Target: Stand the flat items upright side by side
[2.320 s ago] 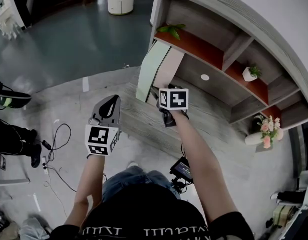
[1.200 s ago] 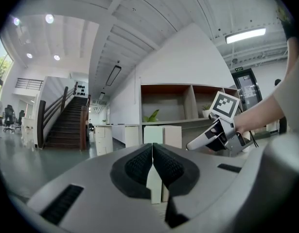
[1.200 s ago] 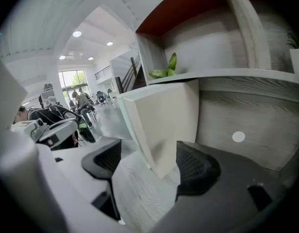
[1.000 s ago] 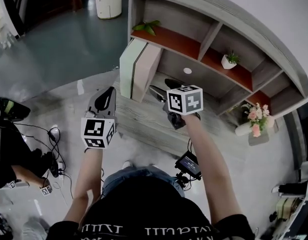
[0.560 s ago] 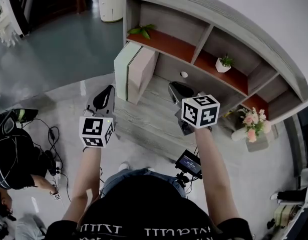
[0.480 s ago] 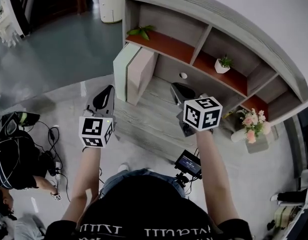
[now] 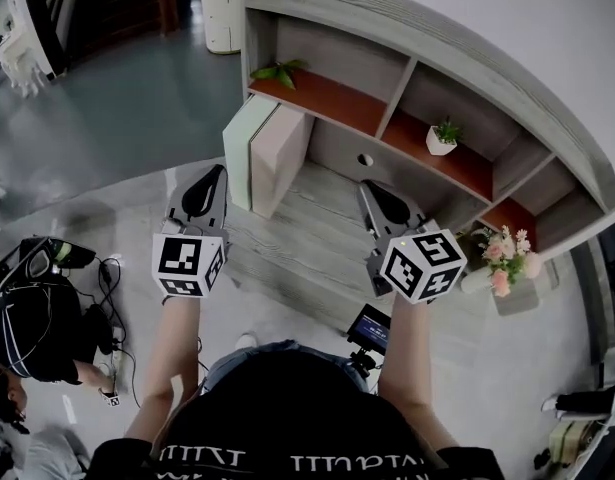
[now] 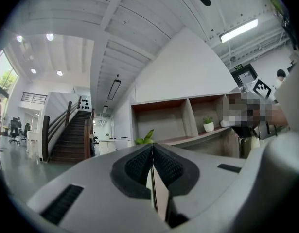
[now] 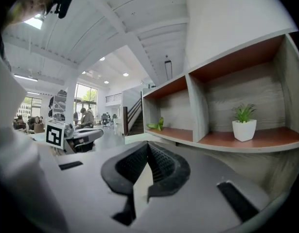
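Two flat items stand upright side by side at the left end of the low wooden ledge (image 7: 307, 238): a pale green one (image 7: 237, 146) and a beige-pink one (image 7: 279, 158) touching it on its right. My left gripper (image 7: 214, 172) hovers just in front of them, jaws shut and empty; in the left gripper view its pads (image 8: 139, 165) meet. My right gripper (image 7: 370, 189) is off to the right over the ledge, apart from the items, also shut with nothing held; its ribbed pads (image 9: 159, 163) press together.
The shelf unit (image 7: 407, 68) holds a leafy plant (image 7: 277, 71) and a small white potted plant (image 7: 439, 138). A vase of flowers (image 7: 502, 260) stands at the right end. A person (image 7: 27, 318) crouches by cables (image 7: 112, 268) on the floor at left.
My right gripper has drawn back from the upright items, moved right and toward me, and shut its jaws. The left gripper has hardly moved.
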